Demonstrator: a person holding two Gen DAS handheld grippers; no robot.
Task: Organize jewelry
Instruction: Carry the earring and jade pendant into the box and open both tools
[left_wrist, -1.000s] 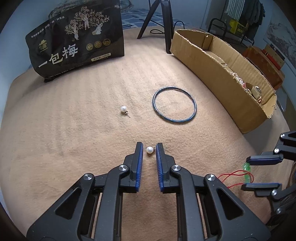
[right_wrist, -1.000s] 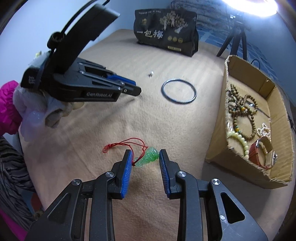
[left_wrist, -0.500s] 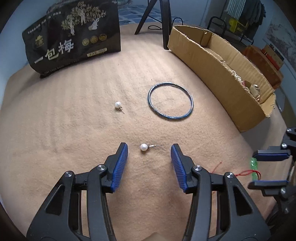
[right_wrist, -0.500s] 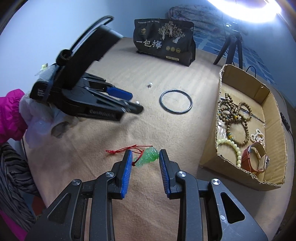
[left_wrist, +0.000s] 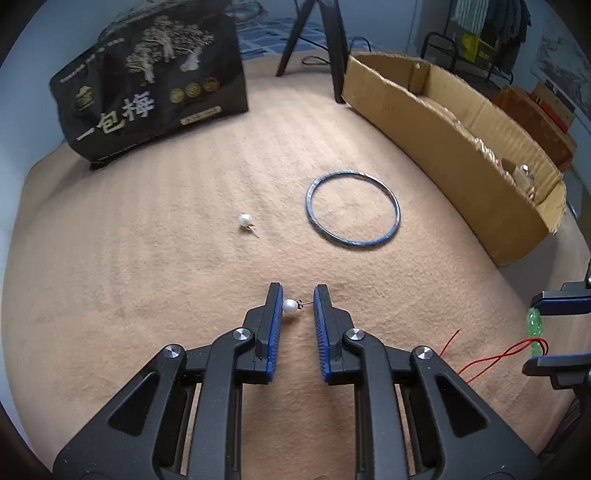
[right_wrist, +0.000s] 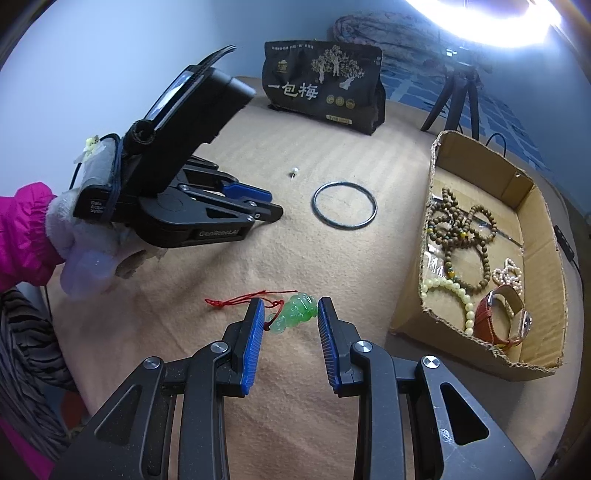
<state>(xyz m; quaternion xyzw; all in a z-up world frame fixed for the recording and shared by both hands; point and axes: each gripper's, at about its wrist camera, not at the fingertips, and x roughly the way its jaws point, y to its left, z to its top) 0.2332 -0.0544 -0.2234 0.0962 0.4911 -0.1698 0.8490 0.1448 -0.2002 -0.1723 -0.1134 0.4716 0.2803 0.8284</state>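
Note:
A pearl earring (left_wrist: 290, 306) lies crosswise between the fingers of my left gripper (left_wrist: 297, 295). Its jaws are closing: the pearl touches the left pad and the post tip meets the right pad. My right gripper (right_wrist: 290, 300) is shut on a green pendant (right_wrist: 295, 312), whose red cord (right_wrist: 240, 298) trails left on the tan cloth. A second pearl earring (left_wrist: 244, 220) and a dark blue bangle (left_wrist: 352, 242) lie farther out on the cloth. In the right wrist view my left gripper (right_wrist: 273, 206) sits to the upper left, with the bangle (right_wrist: 345, 226) beyond it.
A cardboard box (right_wrist: 517, 177) at the right holds bead bracelets (right_wrist: 461, 229), a pearl string and a brown watch (right_wrist: 495, 314). A black snack bag (left_wrist: 147, 103) stands at the back, and a tripod (left_wrist: 332, 48) is beside the box. A gloved hand with a pink sleeve (right_wrist: 22, 236) holds the left gripper.
The left jaws opened wide, leaving the pearl earring on the cloth, then narrowed around it lengthwise. The right gripper kept its hold on the pendant and stayed put.

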